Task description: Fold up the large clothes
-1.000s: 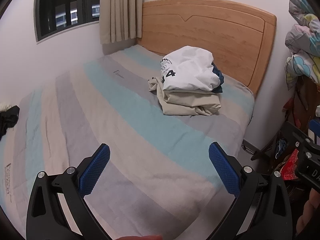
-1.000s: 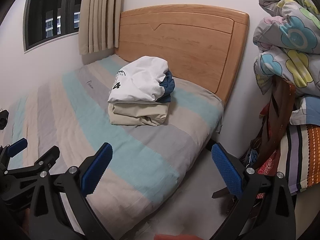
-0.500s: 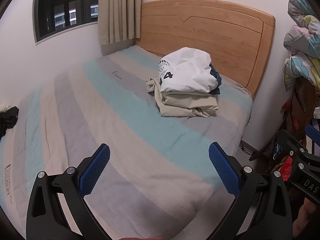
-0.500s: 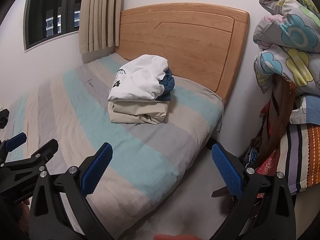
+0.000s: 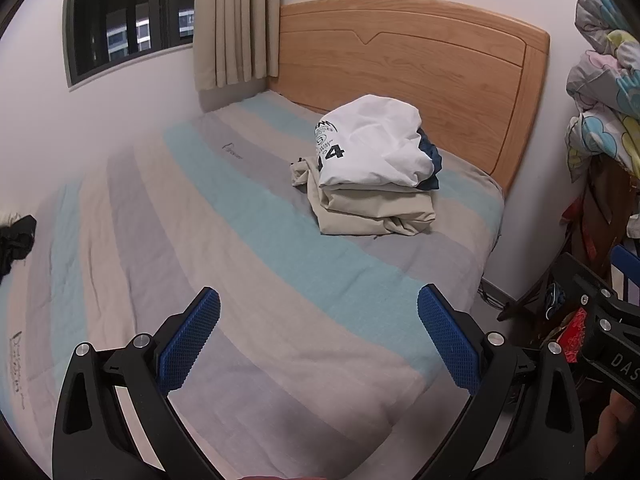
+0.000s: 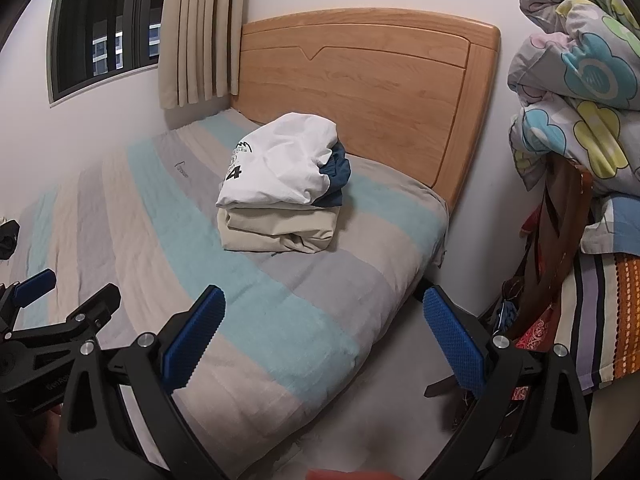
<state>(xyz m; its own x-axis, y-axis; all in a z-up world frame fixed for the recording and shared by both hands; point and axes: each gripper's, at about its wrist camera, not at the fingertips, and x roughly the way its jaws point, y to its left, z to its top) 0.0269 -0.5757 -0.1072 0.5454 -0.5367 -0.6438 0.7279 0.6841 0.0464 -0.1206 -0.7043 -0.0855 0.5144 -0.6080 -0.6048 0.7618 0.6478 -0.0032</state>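
Folded clothes [image 5: 372, 172] sit stacked on the bed [image 5: 240, 240]; both tools [image 5: 319, 332] [image 6: 324, 334] gape wide, empty.

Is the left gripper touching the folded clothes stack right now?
Apart. The left wrist view shows the left gripper open, with a wide stretch of bare striped bedspread between its fingertips and the folded clothes stack near the headboard.

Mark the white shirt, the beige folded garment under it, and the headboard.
white shirt [image 5: 372, 148], left wrist view, middle of its top fold.
beige folded garment [image 6: 280, 226], right wrist view, its front face.
headboard [image 6: 380, 96], right wrist view, centre of the wood panel.
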